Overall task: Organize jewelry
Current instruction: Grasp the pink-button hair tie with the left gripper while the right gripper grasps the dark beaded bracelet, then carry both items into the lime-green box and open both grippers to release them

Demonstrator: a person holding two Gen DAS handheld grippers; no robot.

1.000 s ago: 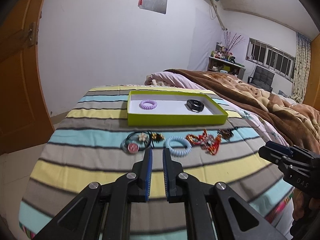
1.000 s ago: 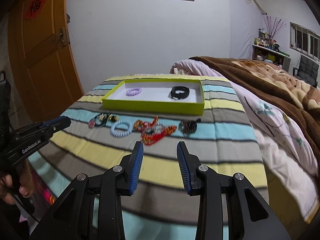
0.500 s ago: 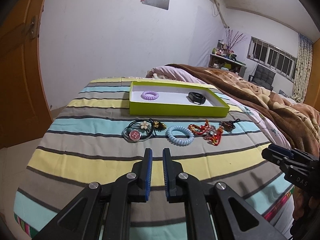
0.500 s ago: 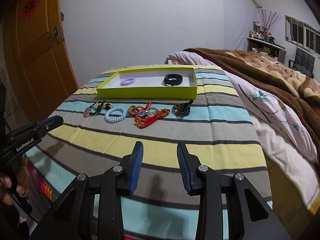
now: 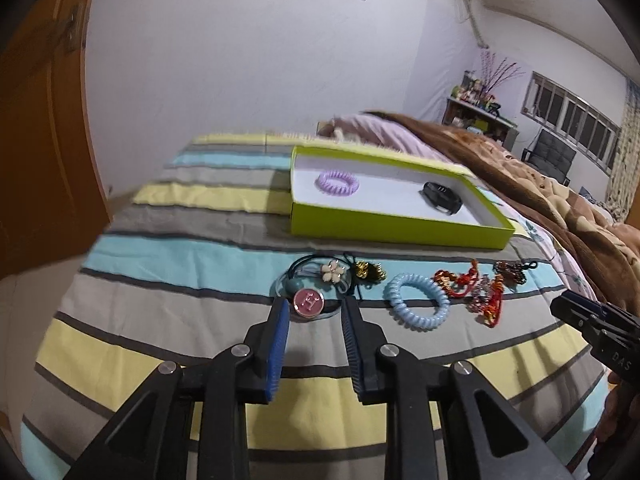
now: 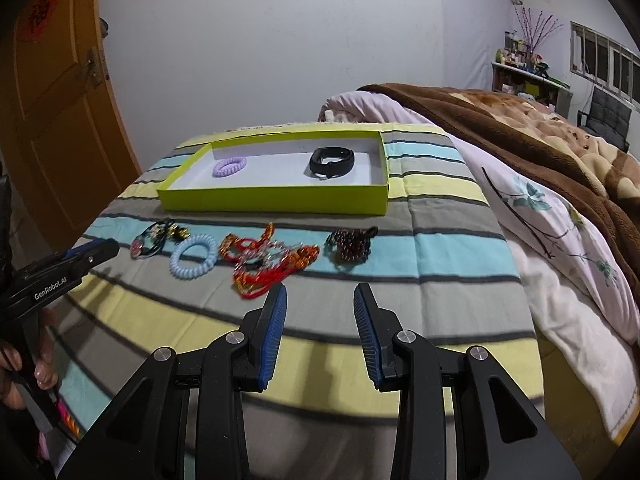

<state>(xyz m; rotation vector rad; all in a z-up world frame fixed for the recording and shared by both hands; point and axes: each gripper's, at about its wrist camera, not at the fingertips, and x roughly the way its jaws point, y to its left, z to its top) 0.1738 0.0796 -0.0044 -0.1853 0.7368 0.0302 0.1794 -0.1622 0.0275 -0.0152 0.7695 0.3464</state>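
Left gripper (image 5: 313, 312): jaws parted to a moderate gap, empty, tips flanking the pink disc charm (image 5: 307, 301) of the hair-tie cluster (image 5: 320, 280) on the striped cloth (image 5: 180, 280).
Risk: the cluster is several looped cords with a flower and gold bits. A pinch on the disc alone may lift one tie and drag or shed the others, or catch the cloth.

Next along the row: pale blue coil tie (image 5: 418, 300), near the cluster, not touching as far as I can tell.

Red beaded tangle (image 6: 268, 260): strands loose and overlapping. Likely to snag a finger or trail out on lifting.

Dark bead bracelet (image 6: 349, 246): lies apart, simplest pick.

Right gripper (image 6: 320, 300): jaws wide, empty, hovering short of the red tangle.

Behind the row, green tray (image 6: 276, 198) holds a purple coil tie (image 6: 229, 166) and black band (image 6: 332, 162). Its low wall could be knocked.
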